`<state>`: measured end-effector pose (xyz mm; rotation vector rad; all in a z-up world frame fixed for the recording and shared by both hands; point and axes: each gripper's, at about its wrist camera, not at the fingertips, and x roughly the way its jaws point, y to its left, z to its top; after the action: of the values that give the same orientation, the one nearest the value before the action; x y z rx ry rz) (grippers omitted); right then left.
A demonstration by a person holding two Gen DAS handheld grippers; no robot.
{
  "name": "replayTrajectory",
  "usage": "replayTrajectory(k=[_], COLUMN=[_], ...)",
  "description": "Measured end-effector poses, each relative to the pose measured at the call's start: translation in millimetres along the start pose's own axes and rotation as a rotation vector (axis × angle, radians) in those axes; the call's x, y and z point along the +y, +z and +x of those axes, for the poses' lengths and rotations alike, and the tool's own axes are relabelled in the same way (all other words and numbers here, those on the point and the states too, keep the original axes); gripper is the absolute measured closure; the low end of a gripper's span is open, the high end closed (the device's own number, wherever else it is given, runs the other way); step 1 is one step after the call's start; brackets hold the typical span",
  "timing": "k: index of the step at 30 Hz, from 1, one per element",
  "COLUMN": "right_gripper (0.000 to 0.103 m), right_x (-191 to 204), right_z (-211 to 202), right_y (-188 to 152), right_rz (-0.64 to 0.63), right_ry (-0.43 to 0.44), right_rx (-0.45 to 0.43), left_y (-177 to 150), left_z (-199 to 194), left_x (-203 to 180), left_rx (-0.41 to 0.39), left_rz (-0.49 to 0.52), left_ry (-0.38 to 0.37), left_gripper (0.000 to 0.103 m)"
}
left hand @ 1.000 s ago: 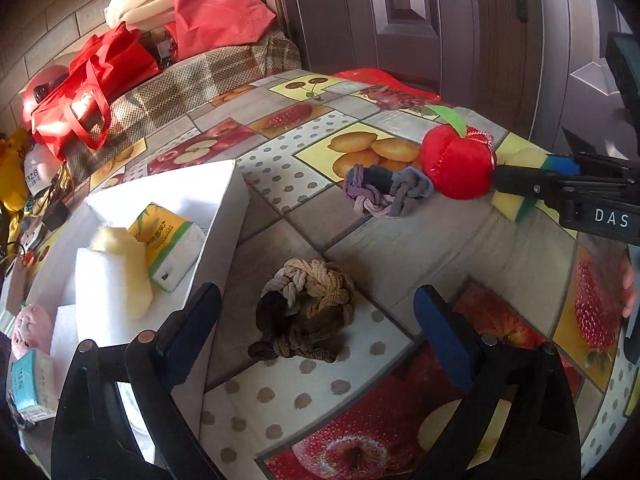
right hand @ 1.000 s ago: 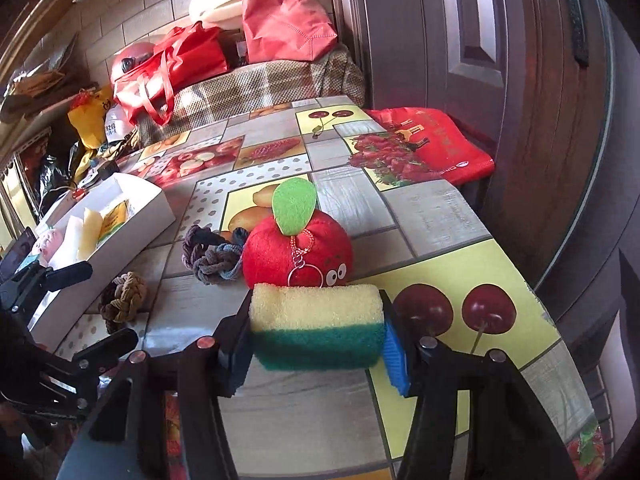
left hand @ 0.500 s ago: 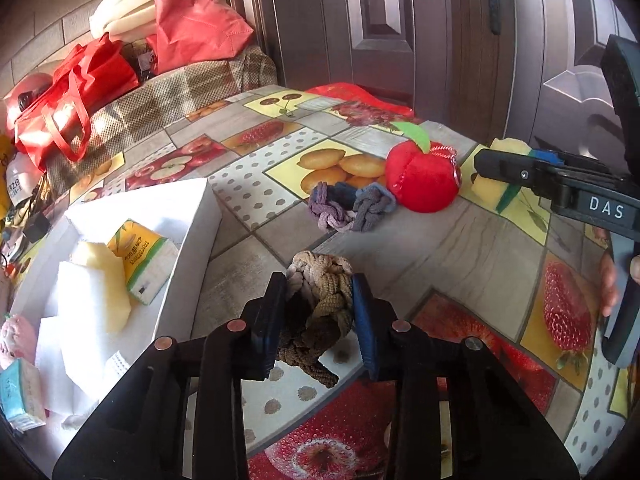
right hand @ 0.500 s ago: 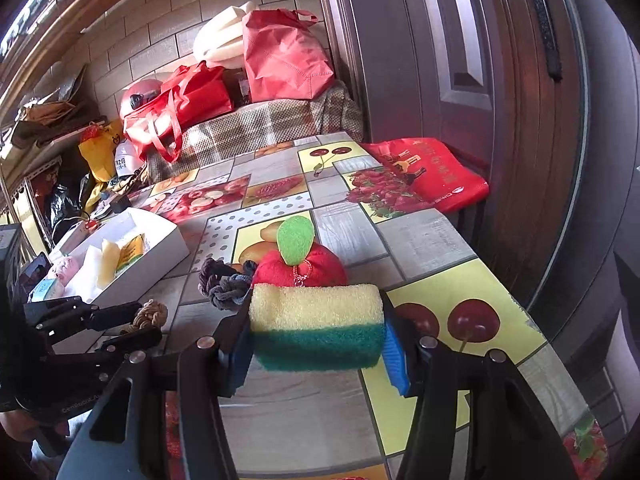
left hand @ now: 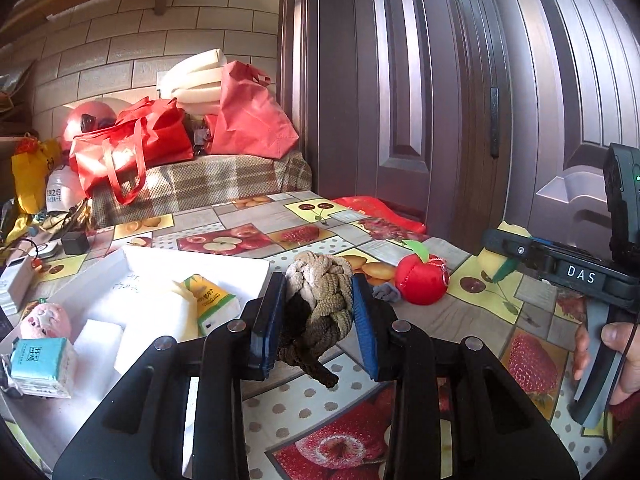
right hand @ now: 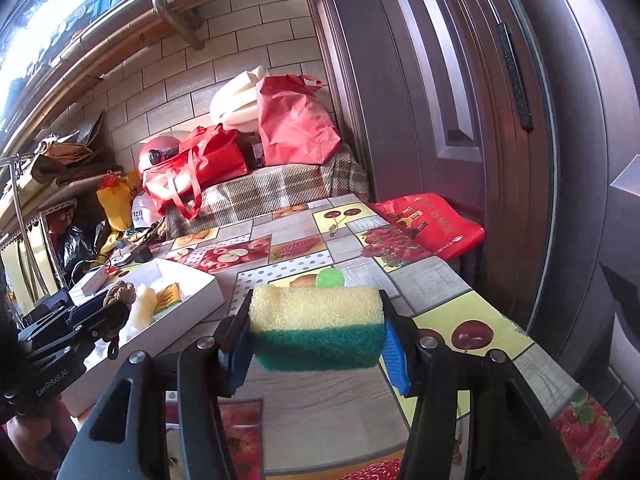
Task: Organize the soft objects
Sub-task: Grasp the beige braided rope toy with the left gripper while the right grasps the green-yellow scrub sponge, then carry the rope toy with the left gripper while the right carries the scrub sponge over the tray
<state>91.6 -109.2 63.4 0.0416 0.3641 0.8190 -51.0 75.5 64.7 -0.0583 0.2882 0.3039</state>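
Observation:
My left gripper (left hand: 318, 320) is shut on a brown and beige knotted rope ball (left hand: 318, 304), lifted off the table with a loose end hanging below. My right gripper (right hand: 316, 338) is shut on a yellow and green sponge (right hand: 316, 328), held above the table. In the left wrist view the right gripper (left hand: 508, 254) shows at the far right with the sponge (left hand: 494, 260) in it. A white box (left hand: 200, 264) at the left holds a tissue pack (left hand: 210, 300), white foam pieces, a pink plush (left hand: 46, 320) and a blue pack. A red apple plush (left hand: 422, 282) lies on the table.
A grey-purple rope knot (left hand: 386, 292) peeks out beside the apple plush. A red bag (right hand: 430, 222) lies at the table's far right corner by the dark door. Red bags (left hand: 132, 144) and a plaid-covered bench stand behind the table. A person's hand (left hand: 624, 344) grips the right tool.
My left gripper closed on the rope ball and lifted it off the table toward the white box. My right gripper rose with the sponge, which now hides most of the apple plush.

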Motion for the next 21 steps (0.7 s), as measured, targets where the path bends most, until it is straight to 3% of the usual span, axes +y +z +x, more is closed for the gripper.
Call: replayTrajectory(k=[21], right_gripper=[0.048], right_x=[49], right_z=[-8], right_y=[-9], right_rz=[-0.069], right_ry=[0.056], right_rx=[-0.034], left_y=[-13], left_z=[-39], left_x=[22], left_rx=[-0.020], left_rz=[-0.033], left_ry=[0.035], left_gripper=[0.071])
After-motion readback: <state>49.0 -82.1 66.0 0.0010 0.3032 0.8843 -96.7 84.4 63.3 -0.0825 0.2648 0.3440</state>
